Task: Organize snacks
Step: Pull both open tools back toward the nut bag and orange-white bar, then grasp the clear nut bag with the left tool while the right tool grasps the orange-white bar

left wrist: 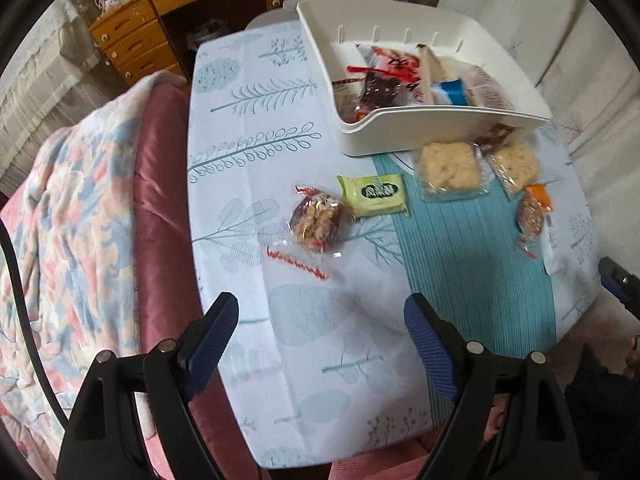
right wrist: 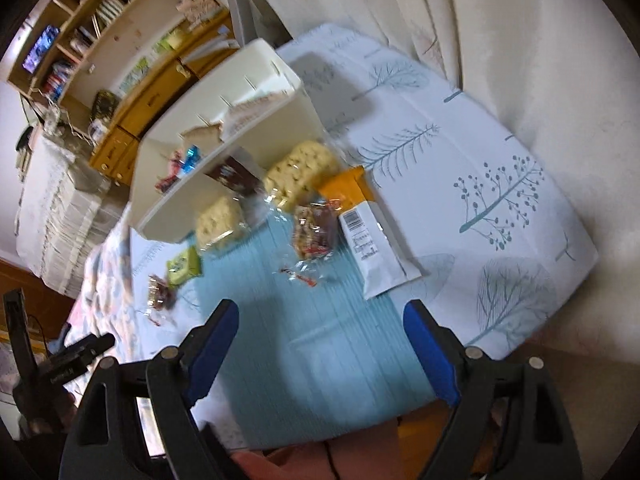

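Note:
A white bin (left wrist: 440, 118) holding several snack packets stands at the far side of the table; it also shows in the right wrist view (right wrist: 188, 196). Loose in front of it lie a nut cluster in clear wrap (left wrist: 316, 220), a green packet (left wrist: 374, 194), two pale rice cakes (left wrist: 450, 168) (left wrist: 514, 164) and another nut cluster (left wrist: 530, 214). The right wrist view adds an orange and white packet (right wrist: 372, 236) beside a nut cluster (right wrist: 314, 230). My left gripper (left wrist: 320, 316) is open and empty above the table's near part. My right gripper (right wrist: 320, 320) is open and empty.
The table wears a white leaf-print cloth (left wrist: 256, 120) with a teal mat (left wrist: 460, 264). A bed with a floral blanket (left wrist: 72, 220) lies left. A wooden desk with drawers (left wrist: 136, 36) stands behind. A curtain (right wrist: 520, 40) hangs right.

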`<state>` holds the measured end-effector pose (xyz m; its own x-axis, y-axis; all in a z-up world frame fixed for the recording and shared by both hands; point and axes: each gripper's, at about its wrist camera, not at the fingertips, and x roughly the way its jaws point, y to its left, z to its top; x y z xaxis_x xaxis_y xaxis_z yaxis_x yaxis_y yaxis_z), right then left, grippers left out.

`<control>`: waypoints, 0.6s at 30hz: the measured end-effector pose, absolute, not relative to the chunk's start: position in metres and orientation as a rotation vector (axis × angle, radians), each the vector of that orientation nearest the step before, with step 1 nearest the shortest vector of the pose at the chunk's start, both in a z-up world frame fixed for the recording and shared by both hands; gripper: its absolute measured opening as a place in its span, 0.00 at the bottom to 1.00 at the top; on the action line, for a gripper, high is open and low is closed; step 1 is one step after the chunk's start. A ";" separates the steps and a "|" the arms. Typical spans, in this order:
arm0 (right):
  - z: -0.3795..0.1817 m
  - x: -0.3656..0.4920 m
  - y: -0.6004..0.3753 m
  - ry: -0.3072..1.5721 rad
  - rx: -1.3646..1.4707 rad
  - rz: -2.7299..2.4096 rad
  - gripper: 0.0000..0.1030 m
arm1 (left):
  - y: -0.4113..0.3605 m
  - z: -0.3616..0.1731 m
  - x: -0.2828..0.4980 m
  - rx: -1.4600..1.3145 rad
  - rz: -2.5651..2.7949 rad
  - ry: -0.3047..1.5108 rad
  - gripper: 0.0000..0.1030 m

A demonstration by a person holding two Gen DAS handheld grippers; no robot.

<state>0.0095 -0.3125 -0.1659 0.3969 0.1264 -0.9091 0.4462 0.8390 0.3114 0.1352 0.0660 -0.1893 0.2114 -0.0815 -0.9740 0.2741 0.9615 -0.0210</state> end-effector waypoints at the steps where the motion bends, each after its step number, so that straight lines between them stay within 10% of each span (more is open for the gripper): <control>1: -0.171 0.014 -0.314 1.174 0.562 -0.223 0.83 | 0.066 -0.196 0.144 0.160 -0.241 1.358 0.82; 18: -0.233 0.067 -0.331 1.329 0.404 -0.210 0.81 | 0.054 -0.279 0.225 0.199 -0.218 1.509 0.82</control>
